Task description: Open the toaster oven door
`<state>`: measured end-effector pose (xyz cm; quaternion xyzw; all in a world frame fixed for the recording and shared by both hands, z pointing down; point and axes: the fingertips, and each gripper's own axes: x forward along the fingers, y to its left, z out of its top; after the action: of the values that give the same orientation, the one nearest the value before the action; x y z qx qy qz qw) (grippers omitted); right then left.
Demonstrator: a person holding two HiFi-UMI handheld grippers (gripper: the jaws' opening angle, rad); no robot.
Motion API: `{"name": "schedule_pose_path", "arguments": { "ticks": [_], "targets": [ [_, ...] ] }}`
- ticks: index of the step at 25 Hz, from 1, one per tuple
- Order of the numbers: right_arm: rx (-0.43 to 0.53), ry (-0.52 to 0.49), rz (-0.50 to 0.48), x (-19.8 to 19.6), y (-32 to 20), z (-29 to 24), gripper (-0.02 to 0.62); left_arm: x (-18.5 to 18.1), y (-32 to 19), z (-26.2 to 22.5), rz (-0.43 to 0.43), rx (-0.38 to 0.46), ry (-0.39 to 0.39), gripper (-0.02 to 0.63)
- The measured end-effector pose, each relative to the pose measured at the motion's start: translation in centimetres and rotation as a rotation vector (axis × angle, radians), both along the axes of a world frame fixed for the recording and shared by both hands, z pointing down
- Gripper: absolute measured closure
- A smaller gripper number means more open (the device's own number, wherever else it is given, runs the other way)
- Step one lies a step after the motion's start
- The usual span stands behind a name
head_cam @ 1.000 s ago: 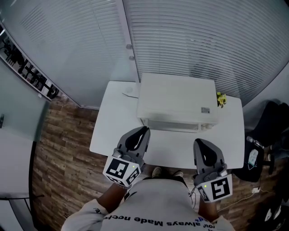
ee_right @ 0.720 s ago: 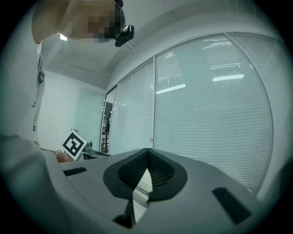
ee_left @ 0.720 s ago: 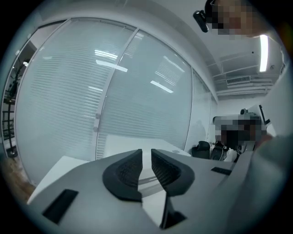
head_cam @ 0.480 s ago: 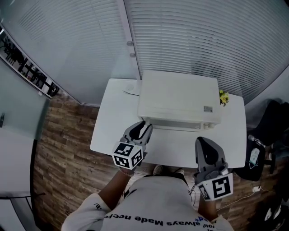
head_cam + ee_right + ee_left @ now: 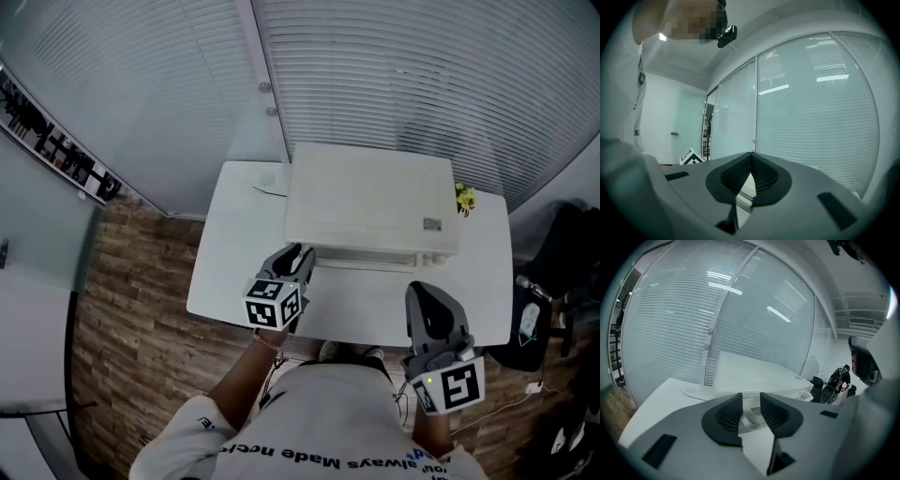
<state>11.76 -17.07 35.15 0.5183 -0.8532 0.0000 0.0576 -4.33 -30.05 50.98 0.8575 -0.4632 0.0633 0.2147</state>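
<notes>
A white toaster oven (image 5: 373,199) stands at the back of a white table (image 5: 220,272), its door closed on the near side. My left gripper (image 5: 298,255) sits low at the oven's front left corner. In the left gripper view the left gripper (image 5: 751,405) is open, its jaws having just opened, and nothing lies between the pads; the oven (image 5: 754,373) shows beyond the gap. My right gripper (image 5: 424,294) hovers over the table's near right edge, away from the oven. In the right gripper view the right gripper (image 5: 751,158) is shut on nothing.
A small yellow object (image 5: 459,200) sits on the table at the oven's right side. Window blinds (image 5: 422,75) close off the back. A dark chair (image 5: 562,253) stands to the right of the table, over wood flooring (image 5: 122,309).
My left gripper has dropped and moved forward to the oven's front left corner. The right gripper has stayed where it was.
</notes>
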Motion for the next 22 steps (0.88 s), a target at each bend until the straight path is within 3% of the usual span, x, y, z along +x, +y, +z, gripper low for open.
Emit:
{"name": "schedule_pose_path", "arguments": {
  "ticks": [7, 22],
  "targets": [
    [-0.013, 0.003, -0.001, 0.2, 0.1, 0.1, 0.588, -0.2, -0.2, 1.7, -0.029, -0.066, -0.028, 0.507],
    [-0.017, 0.012, -0.020, -0.3, 0.7, 0.3, 0.588, -0.3, 1.1, 2.3, -0.007, -0.078, -0.012, 0.509]
  ]
}}
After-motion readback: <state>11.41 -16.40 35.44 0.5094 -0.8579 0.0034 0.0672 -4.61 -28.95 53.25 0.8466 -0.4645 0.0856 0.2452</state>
